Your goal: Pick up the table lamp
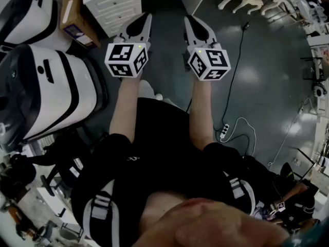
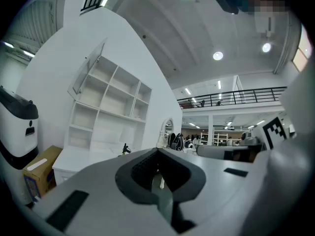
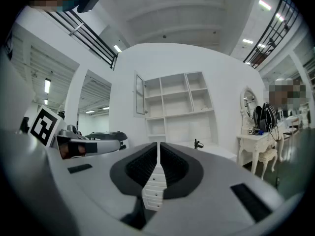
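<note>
Open grey floor [image 1: 257, 76] beside white drawers [image 1: 115, 6] faces closed, empty left hand-held gripper [image 1: 148, 17] and right hand-held gripper [image 1: 188, 19].

Dark desktop object [image 3: 197, 144], indistinctly small

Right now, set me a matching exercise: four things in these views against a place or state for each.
Things:
1. left claw
2. cardboard box
3. power strip
4. shelf unit

Place or state:
A. on the dark floor, at the right of the head view
B. white, one door swung open
C. shut, nothing in it
D. beside the white drawers

Pairs: 1-C, 2-D, 3-A, 4-B
</note>
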